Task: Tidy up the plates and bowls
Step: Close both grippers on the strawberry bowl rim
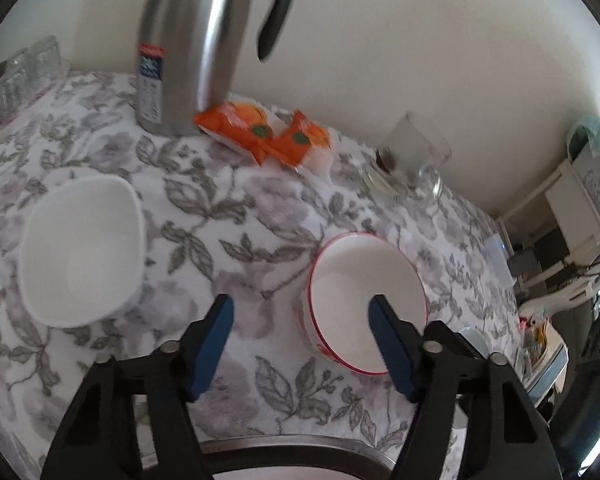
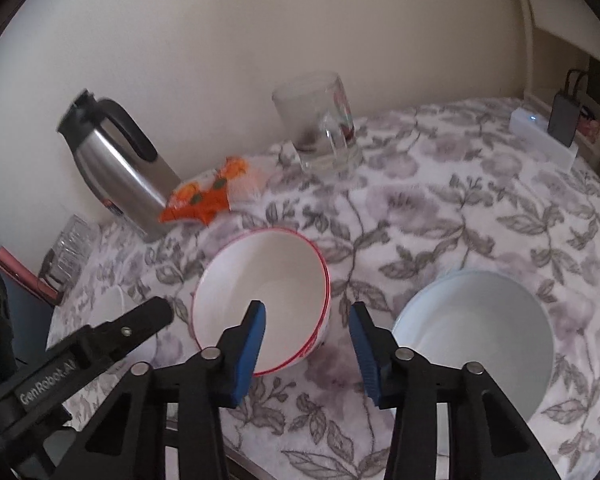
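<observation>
Glossy round red-rimmed bowl (image 2: 260,292) on fuzzy floral tablecloth (image 2: 440,220).

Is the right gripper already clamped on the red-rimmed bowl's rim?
No. The right gripper is open, its jaws straddling the red-rimmed bowl rim without closing on it.

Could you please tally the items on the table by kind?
Bowls: 3 (square white bowl, red-rimmed bowl, pale blue bowl)
Thermos jug: 1
Glass mug: 1
Orange snack packets: 2
Total: 7
</observation>
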The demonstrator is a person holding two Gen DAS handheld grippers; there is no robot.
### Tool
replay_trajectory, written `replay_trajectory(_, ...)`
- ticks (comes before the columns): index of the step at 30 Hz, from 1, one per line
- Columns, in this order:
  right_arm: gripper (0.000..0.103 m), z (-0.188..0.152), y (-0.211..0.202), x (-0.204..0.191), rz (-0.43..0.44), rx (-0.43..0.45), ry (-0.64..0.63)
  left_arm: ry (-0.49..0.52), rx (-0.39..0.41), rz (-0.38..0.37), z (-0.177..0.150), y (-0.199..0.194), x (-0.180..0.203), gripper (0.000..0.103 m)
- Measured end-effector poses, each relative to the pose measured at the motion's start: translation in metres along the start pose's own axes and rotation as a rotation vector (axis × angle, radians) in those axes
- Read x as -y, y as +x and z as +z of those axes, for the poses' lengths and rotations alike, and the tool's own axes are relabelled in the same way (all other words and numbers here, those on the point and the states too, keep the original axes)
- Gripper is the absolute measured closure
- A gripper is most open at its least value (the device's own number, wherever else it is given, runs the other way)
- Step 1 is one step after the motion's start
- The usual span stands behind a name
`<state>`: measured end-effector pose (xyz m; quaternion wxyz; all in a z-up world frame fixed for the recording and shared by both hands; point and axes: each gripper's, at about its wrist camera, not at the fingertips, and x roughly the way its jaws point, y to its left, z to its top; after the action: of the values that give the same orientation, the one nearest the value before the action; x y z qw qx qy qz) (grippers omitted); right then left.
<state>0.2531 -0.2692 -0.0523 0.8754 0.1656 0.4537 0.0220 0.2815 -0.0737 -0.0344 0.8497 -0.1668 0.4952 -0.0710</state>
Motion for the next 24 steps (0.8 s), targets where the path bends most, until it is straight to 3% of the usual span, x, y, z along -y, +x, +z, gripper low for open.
replay_trajectory(13,0.081,-0.004,0.032,0.006,0.005,-0.081,0.009,0.019,-0.072,-0.013,-0.005,0.032,0.006,0.082)
replay_trajectory(24,0.082,-0.012,0.032,-0.002,-0.038,-0.093,-0.083,0.025,-0.078,-0.026,-0.005,0.039,0.005,0.084)
